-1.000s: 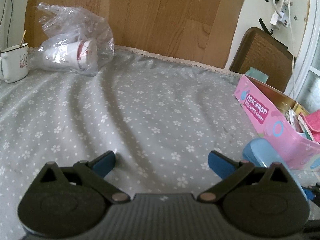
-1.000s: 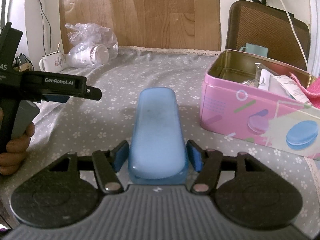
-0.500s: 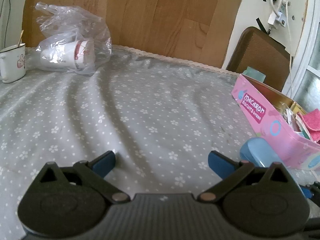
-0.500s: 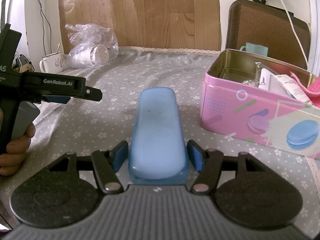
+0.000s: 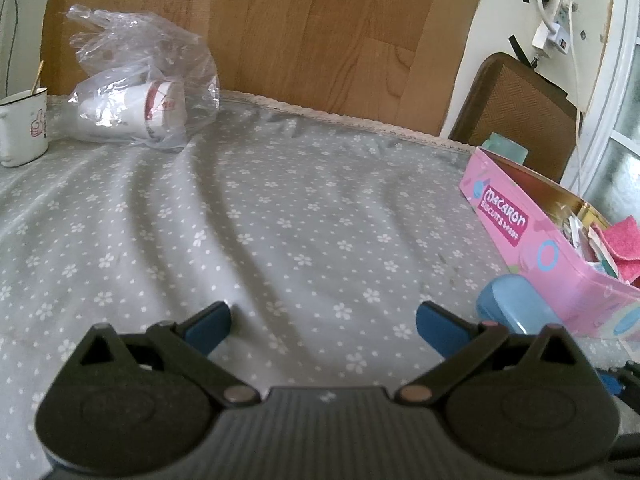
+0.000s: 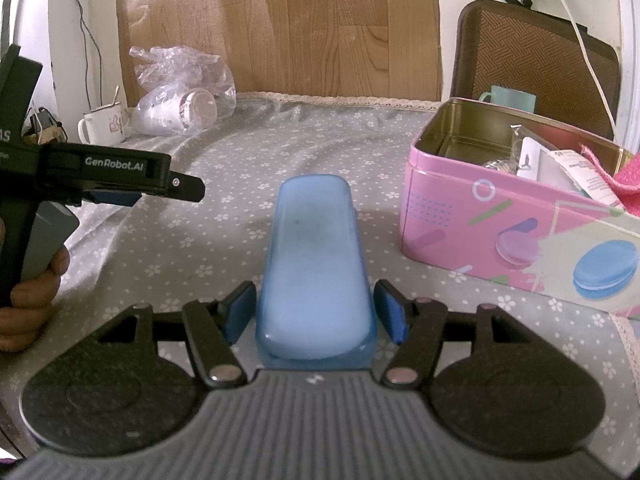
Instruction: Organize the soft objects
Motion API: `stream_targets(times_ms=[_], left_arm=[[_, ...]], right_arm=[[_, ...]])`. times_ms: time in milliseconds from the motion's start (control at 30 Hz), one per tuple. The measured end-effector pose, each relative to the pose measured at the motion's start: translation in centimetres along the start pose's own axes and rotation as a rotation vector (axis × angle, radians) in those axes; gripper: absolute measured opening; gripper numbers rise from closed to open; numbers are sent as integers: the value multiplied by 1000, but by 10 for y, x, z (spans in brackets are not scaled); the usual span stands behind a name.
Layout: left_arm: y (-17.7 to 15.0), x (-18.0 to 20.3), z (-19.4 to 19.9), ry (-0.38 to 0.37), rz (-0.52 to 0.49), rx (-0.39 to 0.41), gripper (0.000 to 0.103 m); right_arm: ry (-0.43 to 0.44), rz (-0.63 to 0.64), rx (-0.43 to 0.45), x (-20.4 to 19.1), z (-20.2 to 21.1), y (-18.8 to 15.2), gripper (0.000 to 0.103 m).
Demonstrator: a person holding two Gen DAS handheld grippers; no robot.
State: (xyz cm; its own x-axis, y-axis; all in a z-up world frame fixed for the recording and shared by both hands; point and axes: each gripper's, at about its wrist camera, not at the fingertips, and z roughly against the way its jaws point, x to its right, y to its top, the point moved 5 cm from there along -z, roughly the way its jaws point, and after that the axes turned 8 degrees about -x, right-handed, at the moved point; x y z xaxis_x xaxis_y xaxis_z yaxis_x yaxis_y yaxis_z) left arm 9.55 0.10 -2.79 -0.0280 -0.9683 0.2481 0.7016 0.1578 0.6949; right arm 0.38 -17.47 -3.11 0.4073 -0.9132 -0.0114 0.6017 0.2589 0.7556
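Note:
A long light-blue case [image 6: 316, 264] lies on the grey flowered cloth [image 6: 224, 216], its near end between my right gripper's [image 6: 316, 312] blue pads. The pads stand close on either side of it with small gaps, so the right gripper is open around it. The case also shows in the left wrist view [image 5: 516, 304]. My left gripper [image 5: 324, 320] is open and empty above bare cloth [image 5: 280, 216]; it shows from the side in the right wrist view [image 6: 120, 176]. An open pink macaron tin [image 6: 520, 236] right of the case holds packets and a pink cloth [image 5: 620, 236].
A clear plastic bag with paper cups [image 5: 140, 108] and a white mug [image 5: 22, 128] sit at the far left. A wooden board [image 6: 328, 24] leans behind the table. A brown chair back [image 6: 536, 44] and a teal cup [image 6: 508, 98] stand behind the tin [image 5: 520, 224].
The left gripper has drifted slightly, shifting its view a little. The right gripper and the blue case have stayed put.

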Motion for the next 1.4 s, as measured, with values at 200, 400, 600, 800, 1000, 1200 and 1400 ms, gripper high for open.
stream_targets(times_ms=[200,400,600,800,1000,1200,1400], left_arm=[[0,1,-1,-11,-12,-10,102],[0,3,-3,-31,-34,-29,103],[-1,1,-1,-66,-29,-36,102],[-2,3,-1,-49,-46,-40,103],[-2,3,-1,-48,-47,-42,103],[-4,11,6,-109,-41,-84,103],[-8,31,15,-272,32,-190,103]], right_arm=[[-17,13,4,-1,1,0,57],[38,-81,13,0,7,-5,57],[55,-76,22,-11,14,-11,57],[71,-100,22,-9,16,-11,57],[76,-118,19,-8,16,-10,57],[87,-116,18,-9,17,-11,57],[127,-138,25,-17,20,-12,56]])
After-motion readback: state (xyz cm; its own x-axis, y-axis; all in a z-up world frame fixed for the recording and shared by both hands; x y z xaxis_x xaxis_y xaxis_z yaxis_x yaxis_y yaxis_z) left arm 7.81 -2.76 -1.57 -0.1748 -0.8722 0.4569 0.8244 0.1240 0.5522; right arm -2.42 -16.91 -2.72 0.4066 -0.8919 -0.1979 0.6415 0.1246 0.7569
